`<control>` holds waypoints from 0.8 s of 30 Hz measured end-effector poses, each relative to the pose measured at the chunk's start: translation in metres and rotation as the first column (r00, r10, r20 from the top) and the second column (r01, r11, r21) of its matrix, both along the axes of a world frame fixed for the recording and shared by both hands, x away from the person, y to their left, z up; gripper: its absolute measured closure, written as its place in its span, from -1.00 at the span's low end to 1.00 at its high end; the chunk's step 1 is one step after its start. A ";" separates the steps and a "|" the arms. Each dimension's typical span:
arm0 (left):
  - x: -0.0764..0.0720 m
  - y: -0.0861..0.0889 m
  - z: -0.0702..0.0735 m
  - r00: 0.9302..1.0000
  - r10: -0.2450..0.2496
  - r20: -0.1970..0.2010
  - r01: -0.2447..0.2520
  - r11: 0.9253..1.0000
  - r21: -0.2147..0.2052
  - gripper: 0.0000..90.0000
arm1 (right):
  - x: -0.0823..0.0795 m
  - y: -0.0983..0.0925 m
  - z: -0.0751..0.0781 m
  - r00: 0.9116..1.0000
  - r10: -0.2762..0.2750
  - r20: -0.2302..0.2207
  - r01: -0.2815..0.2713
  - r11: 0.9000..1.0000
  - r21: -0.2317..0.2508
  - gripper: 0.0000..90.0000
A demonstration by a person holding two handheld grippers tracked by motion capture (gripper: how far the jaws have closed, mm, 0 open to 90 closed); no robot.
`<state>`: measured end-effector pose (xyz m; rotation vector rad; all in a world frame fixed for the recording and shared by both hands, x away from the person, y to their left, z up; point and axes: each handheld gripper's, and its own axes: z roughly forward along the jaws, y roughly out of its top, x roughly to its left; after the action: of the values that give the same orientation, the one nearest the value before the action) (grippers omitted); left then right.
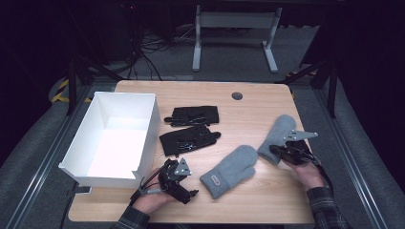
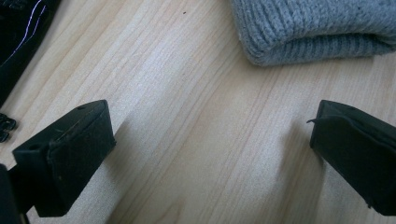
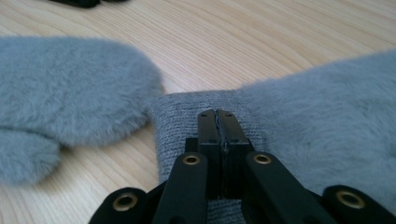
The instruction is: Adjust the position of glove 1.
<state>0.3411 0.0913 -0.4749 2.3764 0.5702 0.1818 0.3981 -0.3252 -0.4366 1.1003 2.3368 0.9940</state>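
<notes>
Two grey mittens lie on the wooden table [image 1: 248,114]. The left mitten [image 1: 229,171] [image 2: 308,32] [image 3: 70,93] lies flat with its knit cuff toward the front. My left gripper [image 1: 188,193] [image 2: 210,154] stands open just short of that cuff, with bare wood between its jaws. The right mitten [image 1: 279,131] [image 3: 327,116] lies further right. My right gripper [image 1: 274,150] [image 3: 218,126] is shut on its ribbed cuff, with a thin sliver of grey knit showing between the pads.
A white open box [image 1: 155,124] stands at the table's left, close to my left hand. Two black gloves [image 1: 193,115] [image 1: 188,139] lie beside it mid-table; one edges into the left gripper view [image 2: 18,37]. A round grommet [image 1: 237,96] sits near the far edge.
</notes>
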 end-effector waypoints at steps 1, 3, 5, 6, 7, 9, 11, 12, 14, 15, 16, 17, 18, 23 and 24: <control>0.000 0.000 0.000 1.000 -0.001 0.002 0.001 1.000 0.000 -1.00 | 0.001 0.002 0.000 1.000 0.004 0.001 -0.004 1.000 -0.003 1.00; 0.000 0.000 0.000 1.000 0.000 0.002 0.000 1.000 -0.002 -1.00 | 0.005 0.006 0.000 1.000 0.012 0.005 -0.012 1.000 -0.004 1.00; -0.001 0.000 0.000 1.000 0.004 -0.003 -0.004 1.000 0.000 -1.00 | 0.008 0.008 -0.001 1.000 0.019 0.006 -0.019 1.000 0.000 1.00; 0.000 0.000 0.000 1.000 0.002 -0.002 -0.002 1.000 -0.001 -1.00 | 0.010 0.008 -0.001 1.000 0.024 0.006 -0.024 1.000 0.006 1.00; 0.000 -0.001 0.000 1.000 -0.003 0.000 0.003 1.000 -0.006 -1.00 | 0.011 0.009 -0.001 1.000 0.023 0.007 -0.023 1.000 0.008 1.00; 0.000 -0.001 0.000 1.000 -0.005 0.002 0.005 1.000 -0.006 -1.00 | 0.013 0.009 -0.001 1.000 0.025 0.011 -0.025 1.000 0.014 1.00; 0.000 -0.001 0.000 1.000 -0.004 0.000 0.004 1.000 -0.007 -1.00 | 0.013 0.008 0.001 0.999 0.028 0.020 -0.028 1.000 0.013 0.99; 0.000 -0.001 0.000 1.000 -0.004 0.000 0.004 1.000 -0.007 -1.00 | 0.014 0.006 0.003 0.999 0.024 0.030 -0.025 0.999 0.020 0.99; 0.000 -0.001 0.000 1.000 -0.005 0.000 0.005 1.000 -0.006 -1.00 | 0.015 0.002 0.007 0.999 0.012 0.045 -0.013 1.000 0.026 0.91; 0.000 -0.001 0.000 1.000 -0.006 0.001 0.006 1.000 -0.006 -1.00 | 0.016 -0.001 0.010 0.999 -0.001 0.051 -0.001 1.000 0.029 0.86; 0.000 -0.001 0.000 1.000 -0.006 0.001 0.006 1.000 -0.007 -1.00 | 0.018 -0.006 0.012 0.998 -0.014 0.061 0.013 1.000 0.026 0.80; 0.000 -0.001 0.000 1.000 -0.005 0.001 0.005 1.000 -0.007 -1.00 | 0.019 -0.009 0.013 0.997 -0.022 0.068 0.021 0.999 0.025 0.75; 0.000 -0.001 0.000 1.000 -0.006 0.001 0.006 1.000 -0.007 -1.00 | 0.020 -0.012 0.015 0.997 -0.029 0.076 0.028 0.999 0.022 0.70; 0.000 -0.001 -0.001 1.000 -0.007 0.001 0.007 1.000 -0.007 -1.00 | 0.029 -0.022 0.015 0.994 -0.058 0.087 0.059 0.998 -0.008 0.43; 0.000 -0.001 -0.001 1.000 -0.006 0.001 0.006 1.000 -0.006 -1.00 | 0.032 -0.023 0.013 0.995 -0.057 0.079 0.059 0.998 -0.015 0.39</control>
<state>0.3411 0.0905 -0.4754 2.3714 0.5626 0.1787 0.4299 -0.3483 -0.4240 1.0964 2.2348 0.9766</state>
